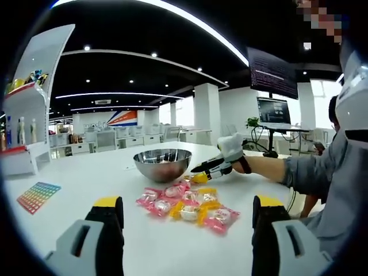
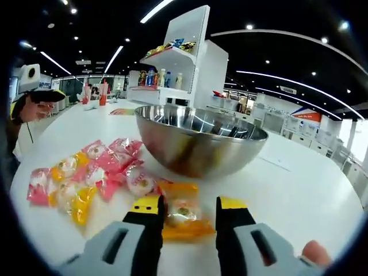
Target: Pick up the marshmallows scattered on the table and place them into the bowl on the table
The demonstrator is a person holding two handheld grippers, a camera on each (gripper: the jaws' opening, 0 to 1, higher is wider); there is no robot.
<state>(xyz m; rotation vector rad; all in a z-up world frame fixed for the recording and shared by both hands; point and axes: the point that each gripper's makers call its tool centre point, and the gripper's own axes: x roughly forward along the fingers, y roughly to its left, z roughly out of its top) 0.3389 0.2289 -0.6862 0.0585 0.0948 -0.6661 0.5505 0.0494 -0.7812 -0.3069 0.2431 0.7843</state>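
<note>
Item: right claw (image 2: 190, 215), jaws parted around an orange-wrapped marshmallow (image 2: 183, 214) lying on the white bench (image 2: 299, 190) just in front of the steel bowl (image 2: 198, 138); whether the pads touch the wrapper yet cannot be told. Left claw (image 1: 187, 215), wide open and empty, held back from the pink and yellow marshmallow heap (image 1: 187, 201). Risks: slick wrapper may squirt out on closing, or the lifted sweet may clip the bowl's rim and fall short.
</note>
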